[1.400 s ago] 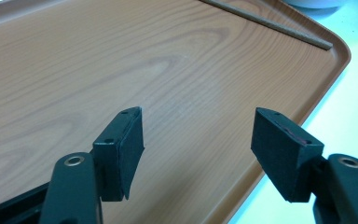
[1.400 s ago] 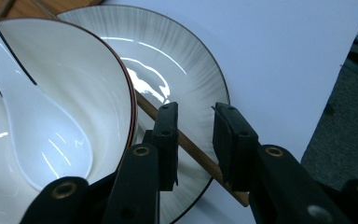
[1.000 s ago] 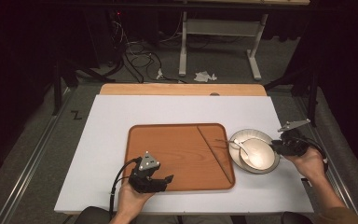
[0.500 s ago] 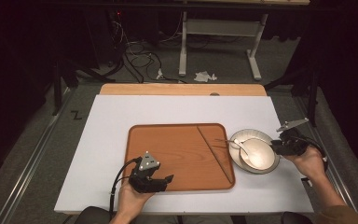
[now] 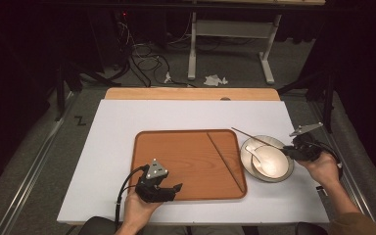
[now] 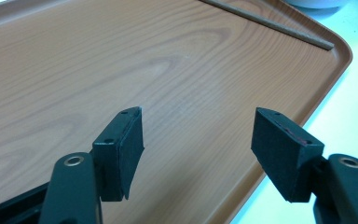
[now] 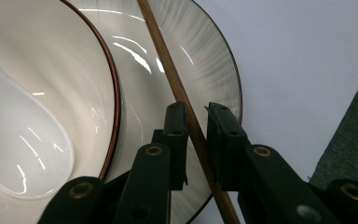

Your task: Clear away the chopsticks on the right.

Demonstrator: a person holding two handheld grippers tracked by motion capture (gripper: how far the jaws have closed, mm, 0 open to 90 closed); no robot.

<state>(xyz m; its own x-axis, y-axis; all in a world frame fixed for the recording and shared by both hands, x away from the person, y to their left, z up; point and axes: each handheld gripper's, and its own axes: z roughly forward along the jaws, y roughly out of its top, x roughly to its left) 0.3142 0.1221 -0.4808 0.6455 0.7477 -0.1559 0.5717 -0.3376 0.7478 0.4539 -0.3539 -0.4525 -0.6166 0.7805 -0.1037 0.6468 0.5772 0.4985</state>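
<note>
Right, the right gripper (image 7: 196, 140) clamps a thin brown wooden chopstick (image 7: 168, 65), its lower end cut off, above a grey-streaked round plate (image 7: 205, 60). Wide-parted, the left gripper (image 6: 198, 144) hovers over a wooden tray (image 6: 121, 60), nothing between its pads.

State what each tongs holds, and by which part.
Right tongs clamp the chopstick near its end over the plate. Left tongs are open, holding nothing.

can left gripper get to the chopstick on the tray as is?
Probably yes. The left gripper is open over the tray, and bare wood lies between it and the chopstick.
</note>
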